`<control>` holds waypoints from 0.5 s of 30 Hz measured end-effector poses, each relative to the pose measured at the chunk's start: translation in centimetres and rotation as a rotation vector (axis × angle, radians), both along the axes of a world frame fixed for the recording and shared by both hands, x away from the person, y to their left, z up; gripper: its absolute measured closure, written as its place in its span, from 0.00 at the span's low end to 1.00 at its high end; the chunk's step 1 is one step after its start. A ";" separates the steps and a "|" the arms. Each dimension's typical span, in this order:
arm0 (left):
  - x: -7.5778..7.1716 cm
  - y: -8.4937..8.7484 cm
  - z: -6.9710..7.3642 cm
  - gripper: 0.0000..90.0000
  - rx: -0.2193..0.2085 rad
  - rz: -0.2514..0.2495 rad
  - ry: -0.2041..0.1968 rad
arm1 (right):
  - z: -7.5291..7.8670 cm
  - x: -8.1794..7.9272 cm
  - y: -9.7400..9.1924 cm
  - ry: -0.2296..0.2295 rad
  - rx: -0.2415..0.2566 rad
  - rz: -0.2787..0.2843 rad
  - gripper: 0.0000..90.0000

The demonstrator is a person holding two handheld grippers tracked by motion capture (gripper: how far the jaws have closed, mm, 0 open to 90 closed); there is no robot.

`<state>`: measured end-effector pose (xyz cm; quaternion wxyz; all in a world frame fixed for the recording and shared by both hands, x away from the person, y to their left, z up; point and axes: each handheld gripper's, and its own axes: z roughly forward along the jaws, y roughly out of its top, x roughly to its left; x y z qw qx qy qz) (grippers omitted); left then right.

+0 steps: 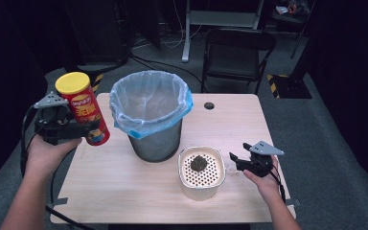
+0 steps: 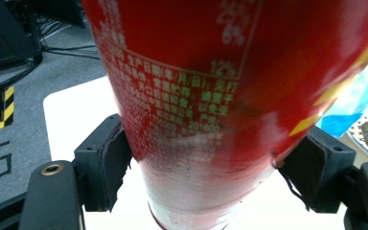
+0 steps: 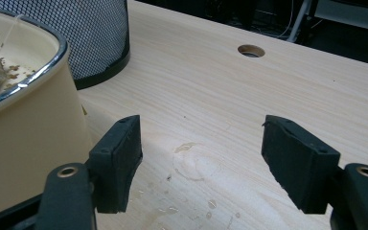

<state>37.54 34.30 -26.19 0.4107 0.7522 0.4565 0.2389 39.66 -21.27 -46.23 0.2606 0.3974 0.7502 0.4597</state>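
Crisp tube (image 1: pixel 83 108) held off the table in the left gripper (image 1: pixel 76 130), just left of the lined mesh bin (image 1: pixel 149 115).

The pads clamp the red tube low on its body — a light, stiff cardboard cylinder with a glossy, likely slippery skin, so a firm mid-body squeeze should suit it and hard pressure could dent it. The right gripper (image 3: pixel 201 158) rests beside the cream strainer tub (image 1: pixel 201 172) — jaws apart, holding nothing.

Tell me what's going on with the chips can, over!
Left gripper clamped on red chips can, held upright above table's left edge. Right gripper open, empty, beside cream strainer box. Lined bin close on the can's right, nothing between.
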 end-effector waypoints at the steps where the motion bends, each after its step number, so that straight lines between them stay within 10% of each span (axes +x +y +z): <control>1: 0.0 0.0 0.2 0.27 0.003 -0.001 -0.001 | 0.0 0.0 0.0 -0.003 -0.004 0.002 0.33; 15: 0.5 -0.9 3.8 0.27 0.010 0.000 -0.008 | -0.1 -0.1 -0.3 0.009 0.003 -0.017 0.33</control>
